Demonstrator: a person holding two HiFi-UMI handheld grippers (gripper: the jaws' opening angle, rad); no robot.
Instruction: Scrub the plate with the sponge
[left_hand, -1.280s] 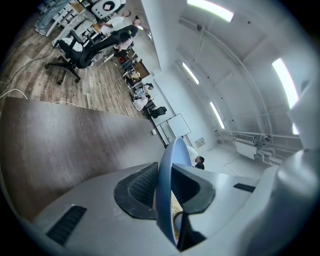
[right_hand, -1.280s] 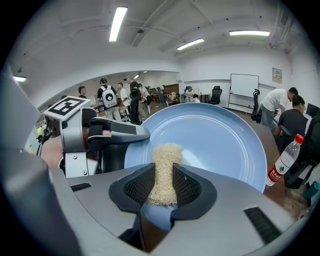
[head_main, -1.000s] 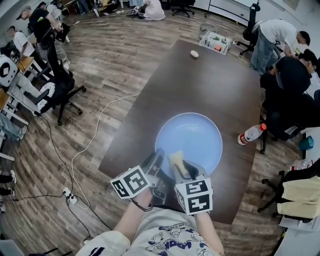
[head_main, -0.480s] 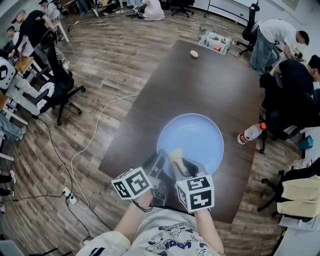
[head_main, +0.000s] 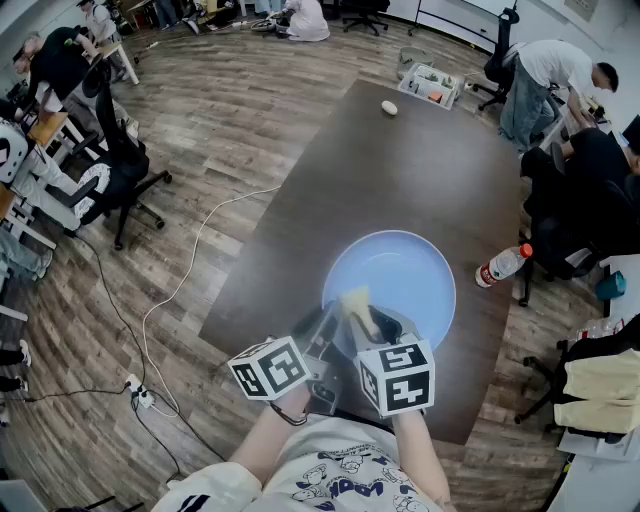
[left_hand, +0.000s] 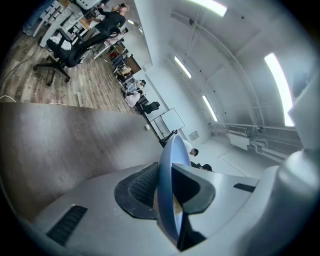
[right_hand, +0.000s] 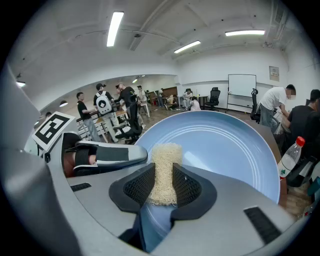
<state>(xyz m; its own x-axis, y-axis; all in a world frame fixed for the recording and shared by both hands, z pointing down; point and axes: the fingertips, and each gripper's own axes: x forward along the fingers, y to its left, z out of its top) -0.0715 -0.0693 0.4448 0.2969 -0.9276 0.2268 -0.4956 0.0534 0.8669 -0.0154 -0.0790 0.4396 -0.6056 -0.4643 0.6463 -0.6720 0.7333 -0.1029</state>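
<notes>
The right tool is clenched on a pale yellow, coarse-fibred sponge. Its two black ribbed pads press the sponge from both sides, and the free end of the sponge stands out past the tips against the inner face of the round light-blue plate. The left tool is clamped on the near rim of that plate, one pad on each face, with the plate showing edge-on between the jaws. In the head view the two tools sit side by side at the plate's near edge, the left one just left of the right, each with its marker cube towards the person.

The plate lies on the dark brown wooden desk, close to the end nearest the person. Whether its gripped edge is lifted off the desk I cannot tell. A clear plastic bottle with a red cap and red label lies on its side near the desk's right edge, apart from the plate. A small white object sits at the far end. A white cable trails over the wood-plank floor to the left, near a black office chair.
</notes>
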